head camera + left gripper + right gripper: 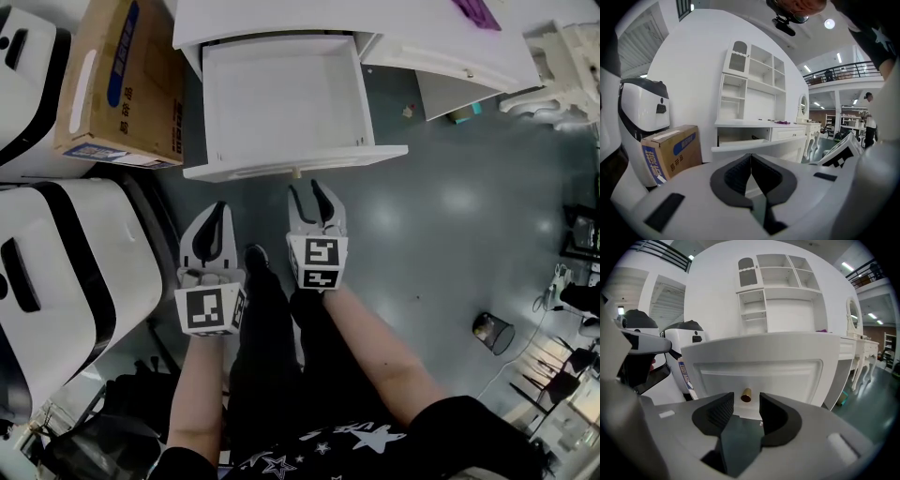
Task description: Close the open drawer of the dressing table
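The drawer (295,162) is a flat white box of smooth painted wood. It sticks out toward the person from the left end of the white dressing table (422,37). There is one drawer pulled out, and its front has one small round knob (746,395) that looks like shiny gold metal.

There are two claws, each made of white plastic with black ridged pads. The right gripper (307,189) is near the front of the drawer with its jaws wide apart. The knob sits just past the gap, and the pads do not press on it. The left gripper (220,208) is to its left, a bit nearer the person. Its pads are pressed together with nothing between them.

One brown cardboard box (108,75) stands to the left of the drawer. The far part of the table is cut off in the head view.
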Demonstrator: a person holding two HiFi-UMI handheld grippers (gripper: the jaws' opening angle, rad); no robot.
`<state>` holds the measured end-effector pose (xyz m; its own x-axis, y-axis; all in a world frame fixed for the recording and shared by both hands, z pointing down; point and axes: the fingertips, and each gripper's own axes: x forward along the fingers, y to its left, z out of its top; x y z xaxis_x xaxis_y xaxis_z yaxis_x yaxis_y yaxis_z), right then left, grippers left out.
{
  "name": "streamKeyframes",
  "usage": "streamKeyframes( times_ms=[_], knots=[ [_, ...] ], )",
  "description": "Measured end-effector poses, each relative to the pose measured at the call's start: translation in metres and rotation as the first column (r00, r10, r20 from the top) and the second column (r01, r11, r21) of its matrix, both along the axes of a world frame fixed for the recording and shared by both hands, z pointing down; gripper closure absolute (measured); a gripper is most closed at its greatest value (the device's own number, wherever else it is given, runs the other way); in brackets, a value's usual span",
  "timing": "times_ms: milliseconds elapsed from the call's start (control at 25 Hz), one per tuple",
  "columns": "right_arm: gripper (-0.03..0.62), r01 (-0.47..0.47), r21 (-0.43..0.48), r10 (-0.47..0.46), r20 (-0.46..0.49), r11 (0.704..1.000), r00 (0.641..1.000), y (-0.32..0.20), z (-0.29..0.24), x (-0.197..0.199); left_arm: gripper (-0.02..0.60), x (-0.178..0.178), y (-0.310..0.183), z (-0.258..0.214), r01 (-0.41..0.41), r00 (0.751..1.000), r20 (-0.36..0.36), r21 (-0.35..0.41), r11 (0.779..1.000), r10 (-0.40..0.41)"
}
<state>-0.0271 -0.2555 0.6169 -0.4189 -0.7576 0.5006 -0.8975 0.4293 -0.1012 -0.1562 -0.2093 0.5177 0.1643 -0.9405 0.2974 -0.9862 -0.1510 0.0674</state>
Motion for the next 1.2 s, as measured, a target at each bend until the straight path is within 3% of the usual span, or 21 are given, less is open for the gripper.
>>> streamKeyframes(
  times_ms=[280,800,1200],
  knots=[
    [0.446,0.003,-0.005,-0.003,-0.045,1.000,0.999,-0.010,0.013,-0.015,0.572,0.002,-0.009,0.007,-0.025,1.000,-0.012,-0.014,1.000,0.025],
    [0.503,-0.064,-0.003,0.064,-0.019,0.998,0.998,-0.025,0.019,-0.015,0.572,0.003,-0.013,0.022,-0.070,0.996,-0.053,-0.054,0.996,0.068],
    [0.508,-0.112,-0.059,0.109,-0.055,0.992,0.993,-0.028,0.022,-0.014,0.572,-0.006,-0.016,0.023,-0.114,0.990,-0.091,-0.065,0.991,0.108]
  ],
)
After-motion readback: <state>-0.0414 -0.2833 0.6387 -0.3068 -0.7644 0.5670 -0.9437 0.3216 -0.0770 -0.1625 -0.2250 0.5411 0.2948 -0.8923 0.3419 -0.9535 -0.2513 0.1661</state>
